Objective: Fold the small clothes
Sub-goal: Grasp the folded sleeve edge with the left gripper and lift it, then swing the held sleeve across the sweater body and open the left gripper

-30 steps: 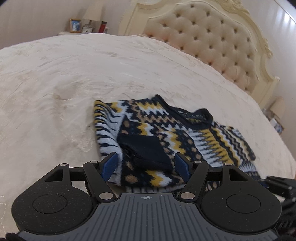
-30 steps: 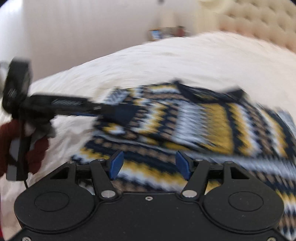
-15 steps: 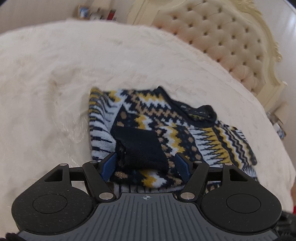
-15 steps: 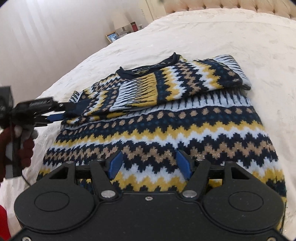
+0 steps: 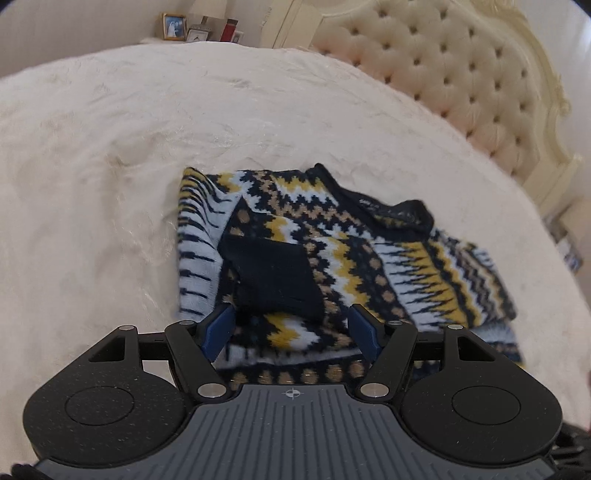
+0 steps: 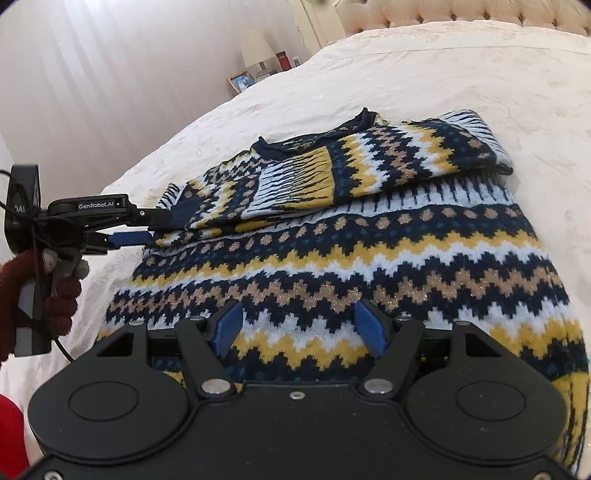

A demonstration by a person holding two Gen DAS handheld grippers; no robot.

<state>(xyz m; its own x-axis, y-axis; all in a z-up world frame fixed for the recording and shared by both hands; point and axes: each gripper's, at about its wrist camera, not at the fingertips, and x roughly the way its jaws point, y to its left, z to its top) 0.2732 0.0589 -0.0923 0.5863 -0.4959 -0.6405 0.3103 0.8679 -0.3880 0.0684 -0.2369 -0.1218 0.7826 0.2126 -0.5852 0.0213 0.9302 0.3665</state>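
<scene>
So the sweater point(image 6: 332, 236) lay on the bed point(image 6: 424, 66), hem at 6 o'clock right under the unclenched right tool point(image 6: 299, 328); left tool point(image 5: 291, 328) gaped too, over the sleeve cuff.

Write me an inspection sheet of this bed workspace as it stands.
Surface: cream bedspread, lightly rumpled.
Job's things: patterned sweater lying flat, both sleeves folded across the chest.
Clutter: nothing seen on the bed.
Tongs: left tongs open at the sweater's side edge; right tongs open over the hem.
Cables: black cord hanging from the left tool.
Surroundings: tufted headboard, lamp, photo frame, curtain.
</scene>
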